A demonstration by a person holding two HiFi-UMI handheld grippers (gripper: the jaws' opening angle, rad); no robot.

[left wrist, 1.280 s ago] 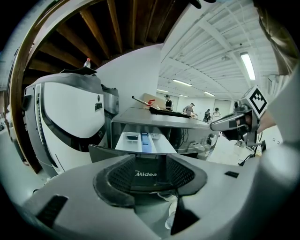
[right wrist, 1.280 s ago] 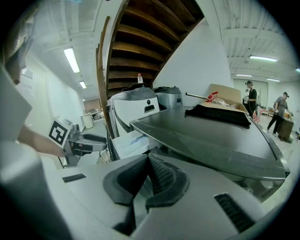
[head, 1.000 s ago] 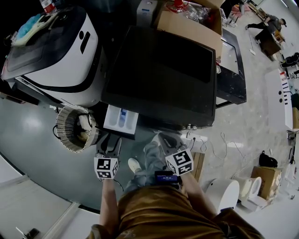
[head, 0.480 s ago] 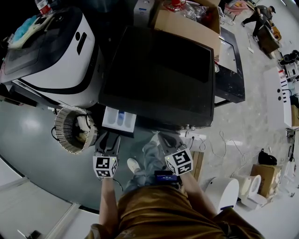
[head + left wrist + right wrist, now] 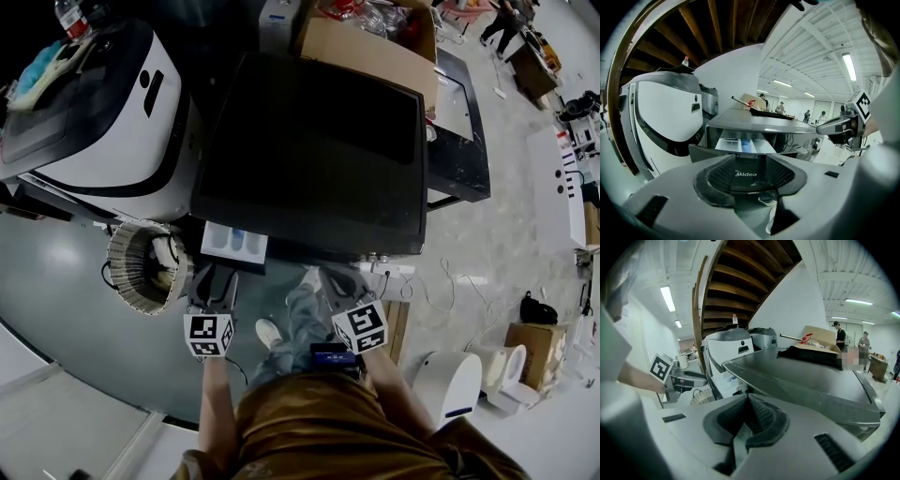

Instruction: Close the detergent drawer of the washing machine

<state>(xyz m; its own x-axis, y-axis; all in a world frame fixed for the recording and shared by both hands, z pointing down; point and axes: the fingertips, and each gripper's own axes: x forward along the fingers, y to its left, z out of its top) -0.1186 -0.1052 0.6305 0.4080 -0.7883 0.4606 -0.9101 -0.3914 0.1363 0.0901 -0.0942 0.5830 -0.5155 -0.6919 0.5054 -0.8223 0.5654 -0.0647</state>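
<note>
The washing machine has a dark flat top and fills the middle of the head view. Its white detergent drawer sticks out a short way from the front left corner. My left gripper is open just in front of the drawer. In the left gripper view, the drawer's dark front panel with its logo sits between the spread pads; I cannot tell if they touch. The white drawer tray shows behind it. My right gripper hangs shut and empty before the machine's front; its pads meet.
A white machine stands to the left of the washer. A woven basket sits on the floor beside my left gripper. A cardboard box lies behind the washer. A power strip and cables lie at the right.
The drawer sticks out less than a second ago. My left gripper has followed it toward the machine. The right gripper has stayed in place.
</note>
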